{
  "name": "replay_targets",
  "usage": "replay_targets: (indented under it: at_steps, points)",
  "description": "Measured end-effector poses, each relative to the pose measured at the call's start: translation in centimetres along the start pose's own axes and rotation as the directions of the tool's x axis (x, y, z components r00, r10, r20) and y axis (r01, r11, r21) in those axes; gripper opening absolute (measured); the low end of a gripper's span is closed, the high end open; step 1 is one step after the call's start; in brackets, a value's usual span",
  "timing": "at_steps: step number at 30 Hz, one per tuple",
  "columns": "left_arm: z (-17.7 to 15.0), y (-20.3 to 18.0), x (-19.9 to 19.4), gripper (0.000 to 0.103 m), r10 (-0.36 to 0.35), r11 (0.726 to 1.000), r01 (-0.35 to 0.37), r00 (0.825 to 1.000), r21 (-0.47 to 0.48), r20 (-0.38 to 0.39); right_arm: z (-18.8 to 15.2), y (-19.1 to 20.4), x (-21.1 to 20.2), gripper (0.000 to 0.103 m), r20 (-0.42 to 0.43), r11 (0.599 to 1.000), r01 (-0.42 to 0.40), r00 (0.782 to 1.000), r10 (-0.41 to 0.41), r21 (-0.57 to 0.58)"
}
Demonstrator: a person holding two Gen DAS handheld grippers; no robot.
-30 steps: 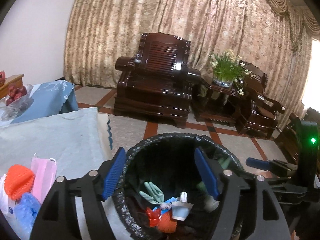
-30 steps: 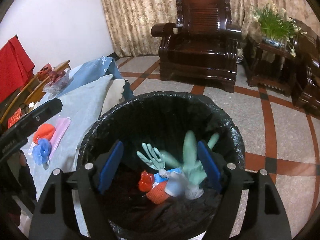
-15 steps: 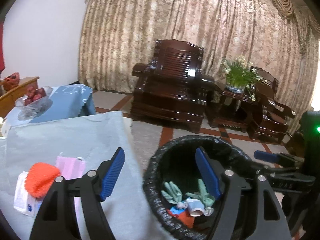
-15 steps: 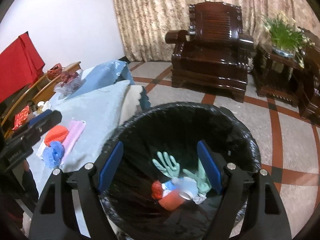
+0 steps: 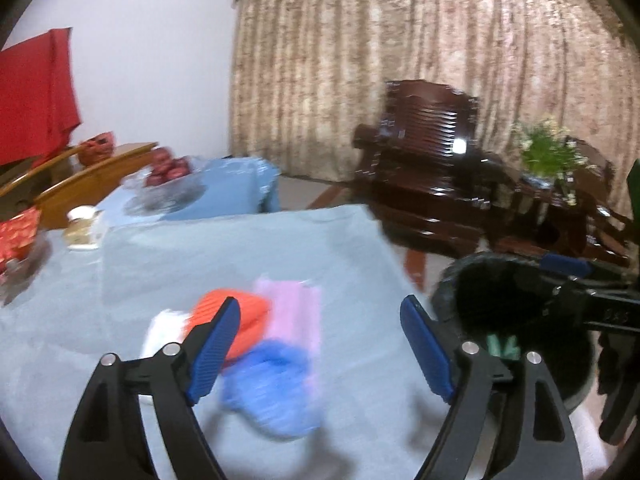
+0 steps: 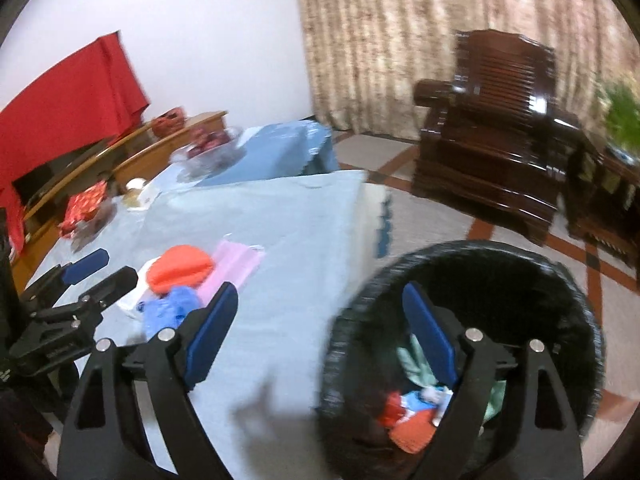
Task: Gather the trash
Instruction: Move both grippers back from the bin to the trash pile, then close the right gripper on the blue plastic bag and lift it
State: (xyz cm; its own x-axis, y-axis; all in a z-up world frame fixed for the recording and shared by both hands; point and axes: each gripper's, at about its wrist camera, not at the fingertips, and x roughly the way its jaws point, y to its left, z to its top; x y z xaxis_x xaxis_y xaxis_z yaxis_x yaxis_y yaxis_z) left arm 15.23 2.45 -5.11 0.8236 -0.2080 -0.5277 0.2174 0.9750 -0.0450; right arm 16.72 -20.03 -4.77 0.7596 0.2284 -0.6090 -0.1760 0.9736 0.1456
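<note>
Bin (image 6: 460, 276) holds gloves, scraps | table: orange net (image 5: 236, 316), pink mask (image 5: 294, 312), blue cap (image 5: 276, 388) left | left gripper (image 5: 320, 344), right gripper (image 6: 320, 332) agape, empty

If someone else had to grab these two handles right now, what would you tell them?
Left gripper: jaws wide open, holding nothing, pointed at the pile on the table.
Right gripper: jaws open, holding nothing, between the table edge and the bin.
Trash on the light blue tablecloth: orange item, pink face mask, crumpled blue item, white packet partly beneath them.
Black-lined bin stands on the floor beside the table, holding green gloves and some red, orange and blue scraps.
Left to do: move the four table items into the bin.
</note>
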Motion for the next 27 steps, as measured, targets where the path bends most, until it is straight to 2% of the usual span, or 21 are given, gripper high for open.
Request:
replay_targets:
  at_steps: [5,11,16,24,26,27]
  points:
    - [-2.2,4.6,-0.5,0.086,0.093,0.995,-0.094,0.995,-0.030,-0.026,-0.1,4.3,2.5,0.091,-0.010,0.997,-0.065,0.998,0.064,-0.038]
    - [-4.4,8.9,-0.8,0.087,0.165,0.983,-0.169,0.985,-0.067,-0.053,-0.9,8.7,5.4,0.091,-0.030,0.988,-0.109,0.994,0.107,-0.109]
    - [-5.2,10.9,-0.5,0.087,0.196,0.974,-0.203,0.978,-0.097,-0.078,-1.9,11.4,7.6,0.091,-0.045,0.979,-0.143,0.989,0.138,-0.145]
    - [-6.6,13.0,-0.2,0.087,0.218,0.965,-0.231,0.970,-0.126,-0.111,-3.0,14.1,12.0,0.090,-0.113,0.975,-0.155,0.984,0.138,-0.158]
    - [-6.7,13.2,-0.1,0.087,0.220,0.964,-0.234,0.969,-0.128,-0.115,-3.3,14.3,12.6,0.080,-0.130,0.974,-0.161,0.981,0.141,-0.158]
    - [-6.7,13.3,0.0,0.087,0.221,0.963,-0.235,0.968,-0.128,-0.116,-3.4,14.5,13.1,0.079,-0.144,0.973,-0.165,0.979,0.142,-0.160]
